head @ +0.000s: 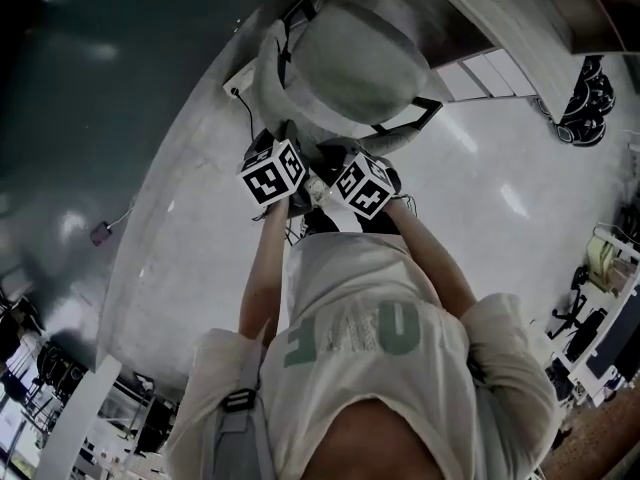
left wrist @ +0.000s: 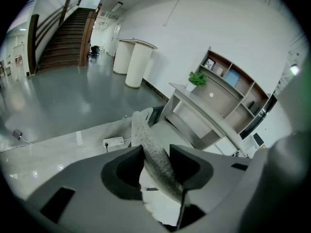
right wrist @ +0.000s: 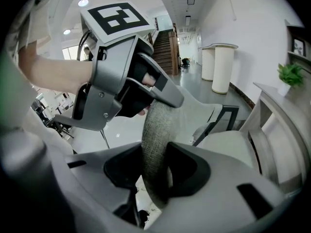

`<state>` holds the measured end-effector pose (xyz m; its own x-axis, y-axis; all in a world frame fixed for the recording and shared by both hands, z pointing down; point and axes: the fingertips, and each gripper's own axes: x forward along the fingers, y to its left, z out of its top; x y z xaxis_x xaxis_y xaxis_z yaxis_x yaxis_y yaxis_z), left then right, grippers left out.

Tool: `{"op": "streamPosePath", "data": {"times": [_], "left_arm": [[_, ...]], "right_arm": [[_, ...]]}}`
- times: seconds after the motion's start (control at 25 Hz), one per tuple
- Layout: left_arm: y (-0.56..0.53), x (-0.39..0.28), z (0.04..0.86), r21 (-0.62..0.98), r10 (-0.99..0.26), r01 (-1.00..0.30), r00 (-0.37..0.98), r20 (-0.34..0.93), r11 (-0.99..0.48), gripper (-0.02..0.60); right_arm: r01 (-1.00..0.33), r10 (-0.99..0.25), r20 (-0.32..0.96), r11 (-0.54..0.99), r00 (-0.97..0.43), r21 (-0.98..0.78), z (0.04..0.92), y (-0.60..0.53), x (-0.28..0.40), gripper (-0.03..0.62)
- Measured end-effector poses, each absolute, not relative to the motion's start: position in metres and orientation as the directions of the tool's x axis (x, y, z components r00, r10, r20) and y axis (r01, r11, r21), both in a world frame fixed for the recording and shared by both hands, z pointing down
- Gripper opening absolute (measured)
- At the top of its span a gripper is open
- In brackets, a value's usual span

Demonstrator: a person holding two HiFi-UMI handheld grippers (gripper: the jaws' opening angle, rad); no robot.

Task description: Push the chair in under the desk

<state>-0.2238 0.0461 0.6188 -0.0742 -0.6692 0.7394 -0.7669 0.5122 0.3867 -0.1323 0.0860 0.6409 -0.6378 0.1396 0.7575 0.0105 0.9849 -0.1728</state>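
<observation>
Seen from above, a pale grey chair [head: 360, 63] stands in front of the white desk [head: 470, 8], seat toward it. Its curved fabric backrest [head: 270, 73] faces me. My left gripper [head: 278, 146] and right gripper [head: 335, 160] sit side by side on the backrest's top edge. In the left gripper view the backrest [left wrist: 146, 140] runs between the jaws of the left gripper [left wrist: 155, 166], pressed by both pads. In the right gripper view the right gripper [right wrist: 155, 169] is clamped on the same backrest [right wrist: 158, 130], with the left gripper [right wrist: 126, 81] just beyond. Desk shelves [left wrist: 204, 115] lie ahead.
A white power strip [left wrist: 114, 141] with a cable lies on the pale floor left of the chair. A potted plant [left wrist: 197, 78] stands on the desk. White round columns [left wrist: 133, 57] and a staircase [left wrist: 68, 33] are farther off. A black bag [head: 585, 103] lies at the right.
</observation>
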Motion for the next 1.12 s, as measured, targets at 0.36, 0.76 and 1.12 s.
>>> {"op": "streamPosePath", "data": {"times": [0.36, 0.76, 1.12], "left_arm": [[0.001, -0.211, 0.62, 0.419, -0.689, -0.757, -0.057, 0.723, 0.502, 0.175], [-0.061, -0.204, 0.617, 0.406, -0.687, -0.737, -0.108, 0.719, 0.54, 0.17], [-0.111, -0.19, 0.602, 0.379, -0.67, -0.693, -0.203, 0.714, 0.613, 0.16]], "right_arm": [[0.032, 0.127, 0.765, 0.99, -0.631, -0.139, 0.641, 0.039, -0.12, 0.126], [0.095, 0.176, 0.741, 0.984, -0.648, -0.151, 0.635, -0.017, -0.115, 0.126], [0.129, 0.238, 0.691, 0.97, -0.683, -0.206, 0.617, -0.068, -0.099, 0.126]]}}
